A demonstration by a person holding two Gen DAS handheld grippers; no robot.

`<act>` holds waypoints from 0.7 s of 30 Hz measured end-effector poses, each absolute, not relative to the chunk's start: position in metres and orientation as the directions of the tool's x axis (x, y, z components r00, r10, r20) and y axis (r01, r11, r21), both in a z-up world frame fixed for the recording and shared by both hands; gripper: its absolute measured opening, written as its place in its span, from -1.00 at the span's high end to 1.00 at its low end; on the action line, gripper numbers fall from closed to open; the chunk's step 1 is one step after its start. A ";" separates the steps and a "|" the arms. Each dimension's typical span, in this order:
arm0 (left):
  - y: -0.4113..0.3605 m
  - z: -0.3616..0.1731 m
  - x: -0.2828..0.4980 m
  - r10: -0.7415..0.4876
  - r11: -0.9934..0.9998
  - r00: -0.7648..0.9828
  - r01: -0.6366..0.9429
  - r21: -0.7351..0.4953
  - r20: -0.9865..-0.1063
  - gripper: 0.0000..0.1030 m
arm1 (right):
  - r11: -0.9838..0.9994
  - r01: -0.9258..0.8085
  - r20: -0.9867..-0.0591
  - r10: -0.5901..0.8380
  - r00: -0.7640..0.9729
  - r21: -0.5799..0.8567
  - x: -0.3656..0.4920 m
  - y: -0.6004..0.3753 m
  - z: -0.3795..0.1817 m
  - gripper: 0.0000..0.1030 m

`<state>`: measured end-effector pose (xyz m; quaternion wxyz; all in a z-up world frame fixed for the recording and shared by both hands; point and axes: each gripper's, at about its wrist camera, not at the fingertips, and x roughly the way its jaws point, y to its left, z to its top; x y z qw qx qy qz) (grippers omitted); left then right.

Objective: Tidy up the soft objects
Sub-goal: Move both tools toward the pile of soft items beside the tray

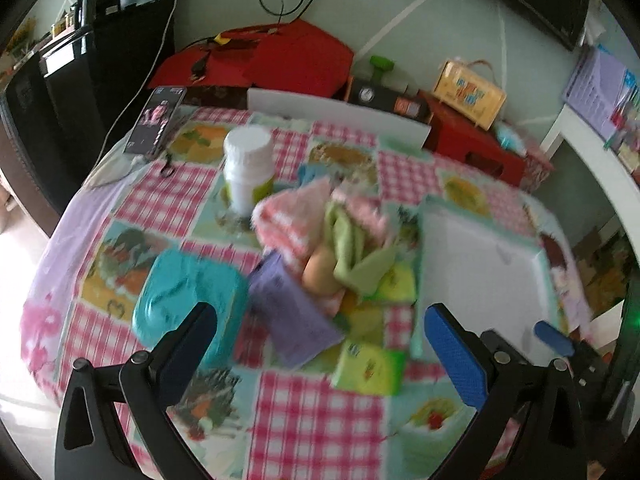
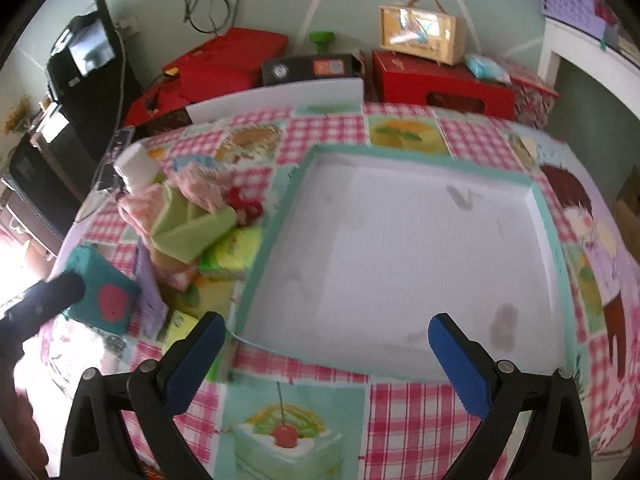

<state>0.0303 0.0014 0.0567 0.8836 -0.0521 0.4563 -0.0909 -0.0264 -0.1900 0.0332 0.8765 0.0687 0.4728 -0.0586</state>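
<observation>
A heap of soft things lies mid-table: a pink towel [image 1: 288,216], a green cloth [image 1: 352,248], a purple packet [image 1: 294,314], yellow-green tissue packs [image 1: 368,368] and a teal wipes pack [image 1: 188,296]. An egg-like tan object [image 1: 320,272] sits among them. My left gripper [image 1: 320,344] is open above the near side of the heap, holding nothing. My right gripper [image 2: 326,354] is open over the near rim of the white tray [image 2: 400,240], which has a teal rim and nothing in it. The heap [image 2: 192,224] lies left of the tray. The right gripper's blue fingertip [image 1: 554,338] shows at the right of the left wrist view.
A white bottle [image 1: 248,168] stands behind the heap. A dark packet [image 1: 156,120] lies at the table's far left corner. Red boxes [image 2: 440,84], a white board [image 2: 280,98] and a yellow case [image 2: 420,34] sit beyond the far edge. A white shelf [image 2: 580,48] is at right.
</observation>
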 end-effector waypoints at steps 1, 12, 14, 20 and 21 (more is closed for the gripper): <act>0.001 0.060 0.035 -0.219 0.976 0.579 0.117 -0.185 -0.785 -1.00 | 0.985 0.159 -0.832 -0.028 0.554 0.073 -0.022 -0.190 0.039 -1.00; 0.006 0.084 0.096 -0.186 0.974 0.636 0.019 -0.227 -0.749 -1.00 | 0.986 0.108 -0.784 0.034 0.620 0.129 0.030 -0.188 0.071 -1.00; 0.008 0.082 0.103 -0.154 0.978 0.642 -0.011 -0.210 -0.751 -1.00 | 0.988 0.075 -0.779 0.060 0.625 0.136 0.039 -0.182 0.071 -1.00; 0.018 0.057 0.123 -0.093 0.984 0.581 -0.072 -0.165 -0.808 -1.00 | 0.985 0.048 -0.794 0.106 0.598 0.169 0.064 -0.170 0.056 -1.00; 0.020 0.052 0.128 -0.101 0.981 0.564 -0.082 -0.177 -0.820 -1.00 | 0.985 0.045 -0.797 0.108 0.595 0.167 0.067 -0.168 0.054 -1.00</act>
